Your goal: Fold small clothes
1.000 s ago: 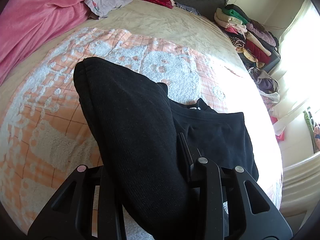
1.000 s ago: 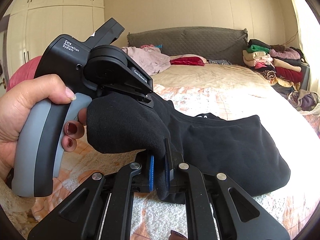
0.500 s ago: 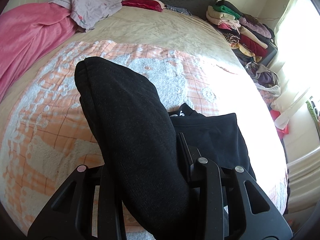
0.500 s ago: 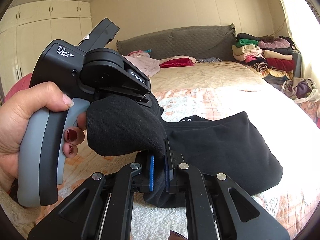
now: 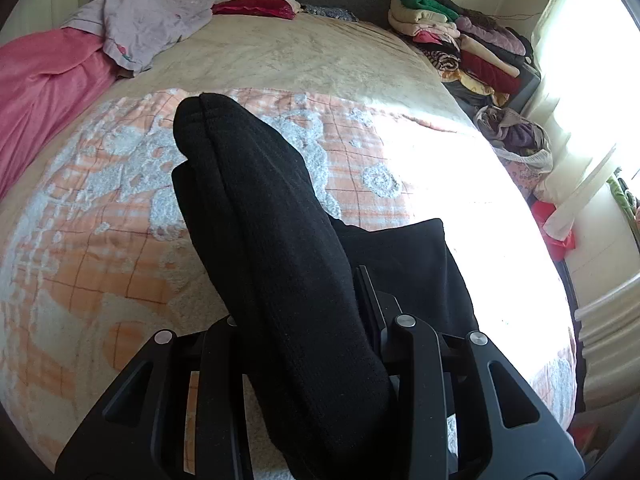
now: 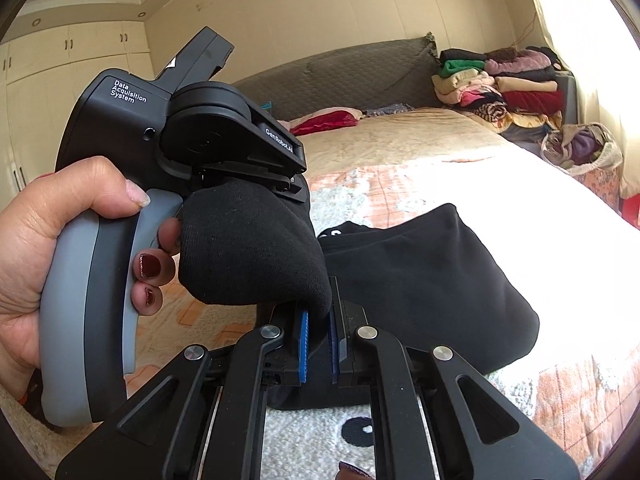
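Garment: soft black knit garment (image 6: 420, 280), mid-fold; one edge raised at lower centre, the rest lies on the peach-and-white fleecy blanket (image 5: 100, 240).
Left gripper (image 5: 304, 300): clenched on a thick bunch of it.
Right gripper (image 6: 318, 336): pinching its edge.
Left: lay over, flatten.

Right gripper (image 6: 319, 342) clamps black garment (image 6: 420, 280) fold (left gripper (image 6: 240, 208) also gripping).

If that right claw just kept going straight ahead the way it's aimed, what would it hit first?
Likely the other claw's body, held in a hand just ahead and slightly left; depth is unclear. The right claw is already shut on the black garment.
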{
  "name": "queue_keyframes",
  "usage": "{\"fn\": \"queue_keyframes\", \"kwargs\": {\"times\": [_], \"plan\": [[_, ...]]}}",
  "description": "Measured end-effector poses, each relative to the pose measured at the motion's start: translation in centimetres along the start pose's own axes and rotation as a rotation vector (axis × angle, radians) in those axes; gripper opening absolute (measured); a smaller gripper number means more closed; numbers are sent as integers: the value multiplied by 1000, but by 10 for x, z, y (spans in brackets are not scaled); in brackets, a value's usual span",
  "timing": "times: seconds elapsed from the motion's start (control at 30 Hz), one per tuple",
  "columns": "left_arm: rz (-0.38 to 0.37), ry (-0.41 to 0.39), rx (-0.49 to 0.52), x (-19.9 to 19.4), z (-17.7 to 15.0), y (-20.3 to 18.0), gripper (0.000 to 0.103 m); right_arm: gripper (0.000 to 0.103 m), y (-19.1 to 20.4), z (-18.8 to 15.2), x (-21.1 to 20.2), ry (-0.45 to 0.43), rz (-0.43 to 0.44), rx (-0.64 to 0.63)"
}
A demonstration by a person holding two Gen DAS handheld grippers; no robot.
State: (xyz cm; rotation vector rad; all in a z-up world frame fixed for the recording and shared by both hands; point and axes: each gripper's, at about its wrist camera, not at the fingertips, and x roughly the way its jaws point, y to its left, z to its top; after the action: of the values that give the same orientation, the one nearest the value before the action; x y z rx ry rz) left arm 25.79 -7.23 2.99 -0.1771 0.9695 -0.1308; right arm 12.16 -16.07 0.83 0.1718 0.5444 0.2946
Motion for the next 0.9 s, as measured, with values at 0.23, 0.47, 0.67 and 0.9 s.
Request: {"fn": "queue_keyframes", "kwargs": {"times": [0.23,0.47,0.67,0.9], "plan": [[-8,37,21,26,0,-20,25,7,-26,-4,8,26,-25,54],[-24,66,57,46,-4,-44,30,7,-50,-13,17,55,-52,106],[-159,73,78,61,-8,-57,68,7,-74,-22,28,93,-41,194],[-273,-22,18,33,-13,-22,76,11,-119,-34,37,137,43,426]]}}
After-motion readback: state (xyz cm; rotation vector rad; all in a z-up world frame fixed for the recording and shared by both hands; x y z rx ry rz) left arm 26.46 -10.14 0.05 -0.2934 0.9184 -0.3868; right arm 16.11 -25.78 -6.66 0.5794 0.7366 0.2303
